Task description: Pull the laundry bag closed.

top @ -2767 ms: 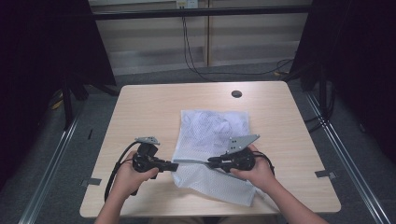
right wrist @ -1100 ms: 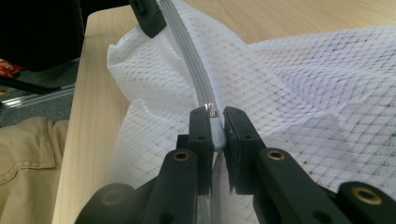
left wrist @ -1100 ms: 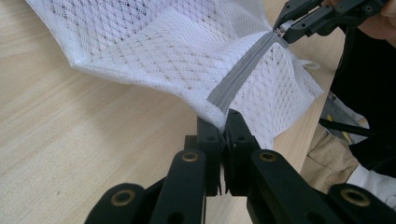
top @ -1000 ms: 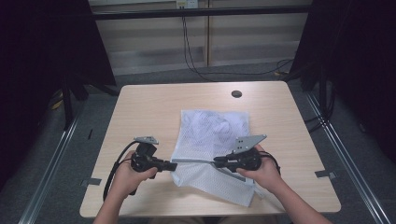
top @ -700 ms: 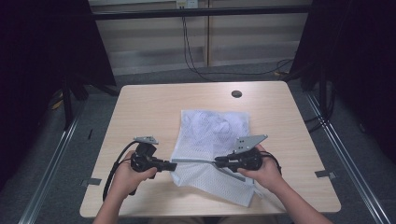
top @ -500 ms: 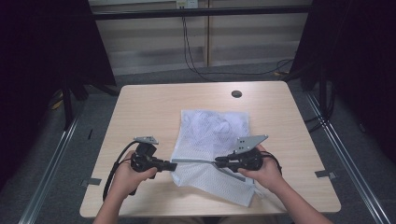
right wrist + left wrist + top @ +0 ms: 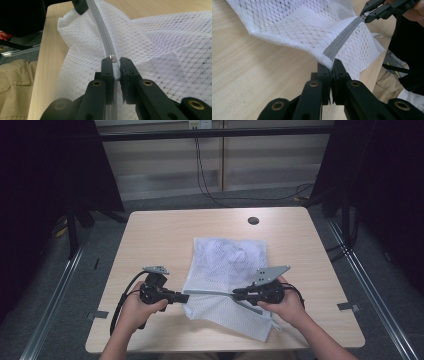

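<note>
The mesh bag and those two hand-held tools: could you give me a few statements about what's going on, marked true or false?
1. The left gripper has its jaws shut on an end of the mesh bag by the grey zipper. True.
2. The right gripper hangs open above the bag. False: its jaws are shut on the zipper pull.
3. The bag is solid black cloth. False: it is white netting.
4. The bag lies on a wooden table. True.

even overhead light on the pale table [image 7: 160, 230], dark unlit surroundings, soft faint shadows under the mesh bag [image 7: 227, 265], no glare, high view slightly soft, gripper views sharp up close, near jaws blurred
</note>
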A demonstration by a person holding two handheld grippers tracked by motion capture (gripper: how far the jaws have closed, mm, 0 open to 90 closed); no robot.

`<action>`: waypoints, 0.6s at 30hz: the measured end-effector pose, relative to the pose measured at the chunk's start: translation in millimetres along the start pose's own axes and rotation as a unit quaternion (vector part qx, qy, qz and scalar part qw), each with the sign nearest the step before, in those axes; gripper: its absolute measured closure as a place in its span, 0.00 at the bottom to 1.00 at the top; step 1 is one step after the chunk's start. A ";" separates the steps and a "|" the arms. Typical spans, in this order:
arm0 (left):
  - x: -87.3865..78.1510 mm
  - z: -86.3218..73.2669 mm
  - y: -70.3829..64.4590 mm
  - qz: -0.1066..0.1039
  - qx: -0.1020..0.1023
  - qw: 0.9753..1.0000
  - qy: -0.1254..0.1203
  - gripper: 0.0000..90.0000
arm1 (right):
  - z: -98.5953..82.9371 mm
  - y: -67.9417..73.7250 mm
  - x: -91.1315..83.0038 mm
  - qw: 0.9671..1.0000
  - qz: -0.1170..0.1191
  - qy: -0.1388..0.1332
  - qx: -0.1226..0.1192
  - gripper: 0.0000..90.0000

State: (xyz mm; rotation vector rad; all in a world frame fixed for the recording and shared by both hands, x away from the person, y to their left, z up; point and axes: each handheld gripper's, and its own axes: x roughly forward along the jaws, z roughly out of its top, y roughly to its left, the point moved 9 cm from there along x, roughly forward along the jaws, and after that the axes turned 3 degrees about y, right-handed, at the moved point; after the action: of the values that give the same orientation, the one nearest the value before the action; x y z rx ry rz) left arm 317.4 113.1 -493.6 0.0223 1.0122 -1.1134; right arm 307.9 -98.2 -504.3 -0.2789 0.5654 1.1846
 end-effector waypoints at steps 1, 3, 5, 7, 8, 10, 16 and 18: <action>0.1 0.1 0.2 0.001 0.002 1.000 0.000 0.97 | -0.3 0.1 -0.3 1.000 0.000 0.000 -0.002 0.91; 0.6 -0.1 -0.2 0.001 0.000 1.000 0.001 0.97 | -0.8 0.4 -0.6 1.000 0.000 -0.001 0.000 0.91; 0.0 0.0 0.1 0.000 -0.001 1.000 0.000 0.97 | -1.7 0.3 -1.3 1.000 -0.001 0.002 0.001 0.91; -0.9 -0.1 0.8 0.001 0.000 1.000 0.000 0.97 | -3.2 -0.3 -2.6 1.000 -0.001 0.002 0.003 0.91; -1.1 -0.2 0.7 0.001 0.001 1.000 0.000 0.97 | -3.6 -0.7 -3.3 1.000 -0.002 0.002 0.004 0.91; -0.2 0.0 0.1 0.000 0.000 1.000 0.000 0.97 | -4.2 -1.7 -4.5 1.000 -0.002 -0.001 0.003 0.91; -0.4 -0.2 0.2 0.000 -0.001 1.000 0.000 0.97 | -6.1 -1.1 -6.0 1.000 -0.002 0.000 0.002 0.91; -0.6 -0.2 0.5 0.001 0.000 1.000 0.000 0.97 | -7.2 -1.4 -7.2 1.000 -0.003 0.000 0.004 0.91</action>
State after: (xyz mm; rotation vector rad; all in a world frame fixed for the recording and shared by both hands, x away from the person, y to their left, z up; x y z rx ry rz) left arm 317.6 113.9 -493.6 0.0229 1.0120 -1.1120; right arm 305.4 -107.9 -506.4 -0.2741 0.5684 1.1774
